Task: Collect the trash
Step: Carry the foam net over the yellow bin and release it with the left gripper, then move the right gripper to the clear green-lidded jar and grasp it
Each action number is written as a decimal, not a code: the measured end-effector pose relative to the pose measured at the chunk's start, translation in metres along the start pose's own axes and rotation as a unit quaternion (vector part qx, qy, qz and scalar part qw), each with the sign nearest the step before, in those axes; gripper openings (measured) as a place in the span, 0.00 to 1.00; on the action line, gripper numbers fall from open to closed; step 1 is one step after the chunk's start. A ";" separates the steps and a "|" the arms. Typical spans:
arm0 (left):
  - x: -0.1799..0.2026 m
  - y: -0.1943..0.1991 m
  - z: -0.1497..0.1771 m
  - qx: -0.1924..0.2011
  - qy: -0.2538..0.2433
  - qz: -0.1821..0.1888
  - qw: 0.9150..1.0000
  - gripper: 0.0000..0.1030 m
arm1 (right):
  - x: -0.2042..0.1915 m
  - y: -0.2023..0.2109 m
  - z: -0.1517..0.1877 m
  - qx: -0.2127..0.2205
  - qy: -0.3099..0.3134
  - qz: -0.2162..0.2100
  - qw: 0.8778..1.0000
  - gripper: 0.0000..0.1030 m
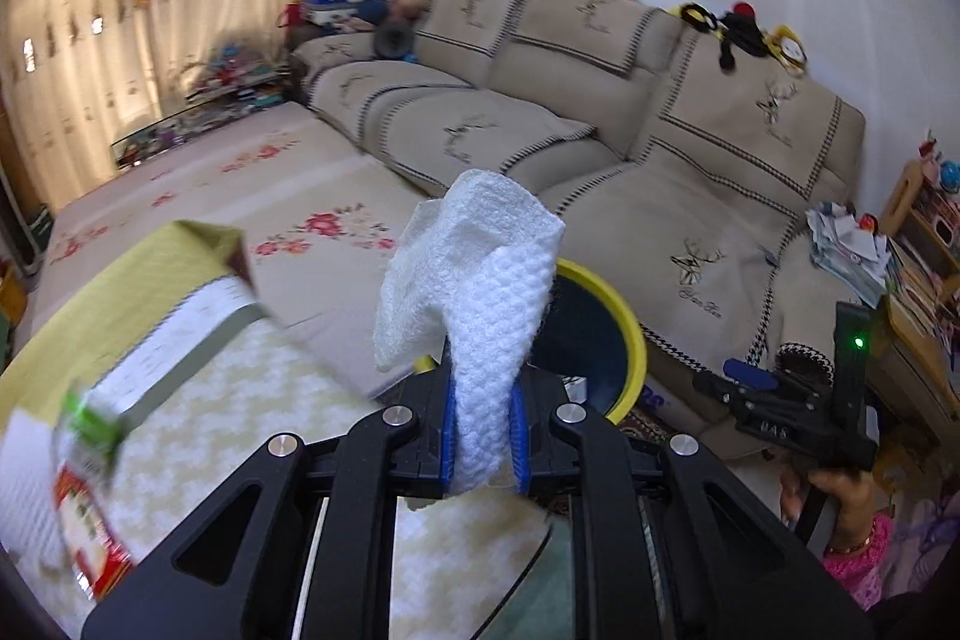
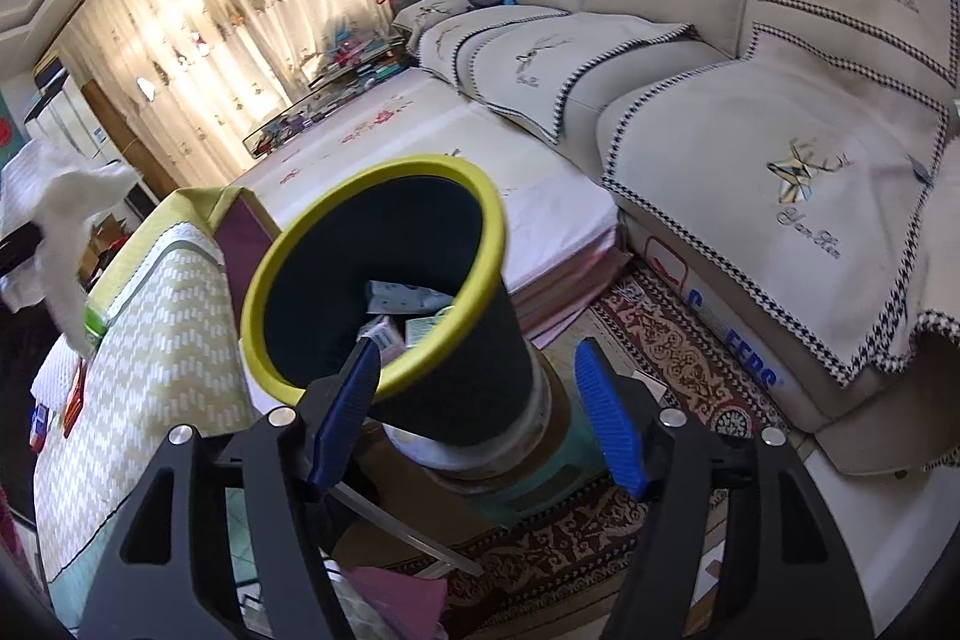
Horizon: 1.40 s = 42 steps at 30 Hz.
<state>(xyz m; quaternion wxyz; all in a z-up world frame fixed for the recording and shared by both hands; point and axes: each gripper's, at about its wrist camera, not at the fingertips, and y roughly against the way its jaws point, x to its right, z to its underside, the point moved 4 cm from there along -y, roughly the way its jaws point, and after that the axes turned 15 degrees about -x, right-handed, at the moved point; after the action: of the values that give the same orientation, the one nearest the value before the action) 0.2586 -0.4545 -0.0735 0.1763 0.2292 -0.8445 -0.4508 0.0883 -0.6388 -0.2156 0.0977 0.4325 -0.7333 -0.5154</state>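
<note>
The left gripper point(image 1: 485, 436) pinches a limp white paper towel point(image 1: 468, 268) just short of the yellow-rimmed bin point(image 2: 384, 274), while the right gripper point(image 2: 480, 418) hangs open and empty; released early, the towel's loose flap could catch the rim and fall outside.

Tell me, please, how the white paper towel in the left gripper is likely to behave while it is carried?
The white paper towel probably stays floppy: its free end droops beside the left gripper. It looks very light, so it may flutter. Its quilted surface, pinched between the shut pads, seems unlikely to slip.
</note>
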 end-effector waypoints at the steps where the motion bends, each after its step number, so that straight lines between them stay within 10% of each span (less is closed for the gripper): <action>1: 0.005 -0.008 -0.005 -0.002 -0.003 0.001 1.000 0.14 | 0.004 0.000 0.000 0.000 -0.004 0.000 1.000 0.63; 11: 0.035 -0.104 -0.062 -0.052 -0.012 0.008 0.999 0.16 | 0.030 -0.005 0.000 -0.004 -0.028 -0.003 1.000 0.65; 21: 0.035 -0.162 -0.074 -0.101 0.002 0.009 0.995 0.49 | 0.031 -0.015 0.002 -0.017 -0.035 -0.005 0.999 0.65; 32: 0.002 -0.077 -0.035 -0.028 0.040 0.018 0.999 0.64 | 0.011 -0.018 0.003 -0.024 -0.015 -0.010 1.000 0.67; 42: -0.092 0.049 0.077 0.068 0.145 -0.042 0.986 0.76 | -0.062 -0.021 0.000 -0.033 0.061 -0.027 0.997 0.68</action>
<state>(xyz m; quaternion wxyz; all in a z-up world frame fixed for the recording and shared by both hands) 0.2855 -0.3279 -0.0816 0.2618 0.3385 -0.8284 -0.3615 0.1368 -0.5950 -0.2146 0.1429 0.4795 -0.6964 -0.5144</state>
